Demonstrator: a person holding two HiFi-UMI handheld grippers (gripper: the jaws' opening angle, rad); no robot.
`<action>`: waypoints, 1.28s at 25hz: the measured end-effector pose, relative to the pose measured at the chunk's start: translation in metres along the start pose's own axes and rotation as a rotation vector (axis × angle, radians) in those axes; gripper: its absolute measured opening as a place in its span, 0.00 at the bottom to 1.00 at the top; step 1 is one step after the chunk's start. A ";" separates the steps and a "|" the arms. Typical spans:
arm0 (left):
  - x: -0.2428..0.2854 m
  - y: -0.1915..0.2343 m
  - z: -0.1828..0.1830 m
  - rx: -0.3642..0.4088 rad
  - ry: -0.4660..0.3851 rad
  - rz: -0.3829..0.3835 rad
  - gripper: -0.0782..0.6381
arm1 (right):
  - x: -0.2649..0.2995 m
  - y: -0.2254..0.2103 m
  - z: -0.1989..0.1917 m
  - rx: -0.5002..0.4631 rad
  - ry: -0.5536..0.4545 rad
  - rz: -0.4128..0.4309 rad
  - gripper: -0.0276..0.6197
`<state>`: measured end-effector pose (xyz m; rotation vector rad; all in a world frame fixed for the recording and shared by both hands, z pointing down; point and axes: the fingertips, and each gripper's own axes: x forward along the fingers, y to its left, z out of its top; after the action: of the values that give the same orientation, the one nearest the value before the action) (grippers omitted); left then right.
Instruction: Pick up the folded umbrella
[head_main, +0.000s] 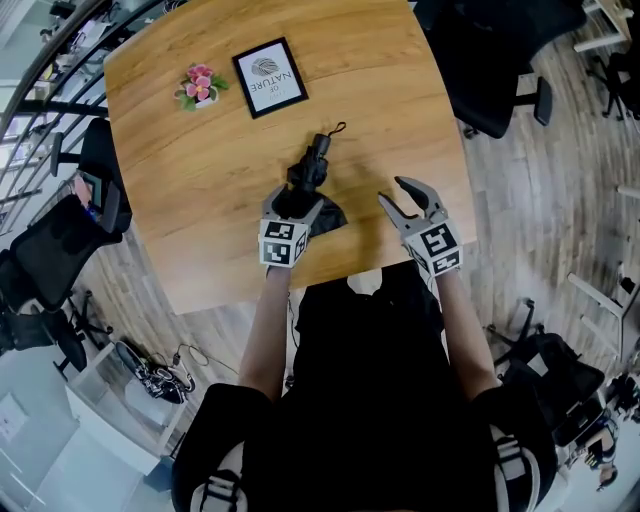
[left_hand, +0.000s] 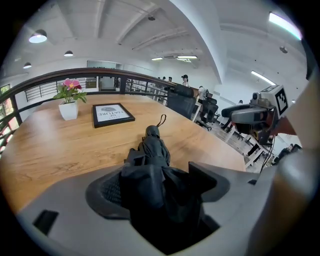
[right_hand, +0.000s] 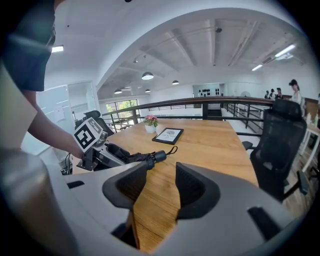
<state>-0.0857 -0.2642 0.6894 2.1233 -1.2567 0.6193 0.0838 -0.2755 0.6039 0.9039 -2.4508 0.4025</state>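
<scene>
The folded black umbrella (head_main: 312, 168) lies on the wooden table (head_main: 190, 190), its strapped handle end pointing away from me. My left gripper (head_main: 297, 202) has come down over the umbrella's near, bunched end with its jaws wide. In the left gripper view the dark fabric (left_hand: 152, 155) fills the gap of the left gripper (left_hand: 155, 185), and I see no pad pressing on it. My right gripper (head_main: 398, 195) hovers open to the right of the umbrella with nothing between its jaws. The right gripper view shows bare wood in the gap of the right gripper (right_hand: 160, 182) and the umbrella (right_hand: 145, 159) to the left.
A black-framed picture (head_main: 269, 77) and a small pot of pink flowers (head_main: 200, 87) stand at the table's far side. The table's near edge (head_main: 300, 285) runs just under my hands. Black office chairs stand at the right (head_main: 500, 80) and at the left (head_main: 100, 190).
</scene>
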 end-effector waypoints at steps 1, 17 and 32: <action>0.003 0.002 -0.003 -0.002 0.015 0.006 0.61 | 0.000 -0.002 -0.001 0.004 -0.002 -0.001 0.34; 0.024 0.009 -0.025 -0.022 0.144 0.040 0.61 | -0.001 -0.006 -0.014 -0.005 0.048 0.022 0.34; 0.029 0.010 -0.031 -0.010 0.163 0.043 0.54 | -0.001 -0.006 -0.024 0.000 0.074 0.012 0.34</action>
<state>-0.0846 -0.2652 0.7331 1.9980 -1.2151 0.7865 0.0970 -0.2695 0.6237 0.8587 -2.3897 0.4325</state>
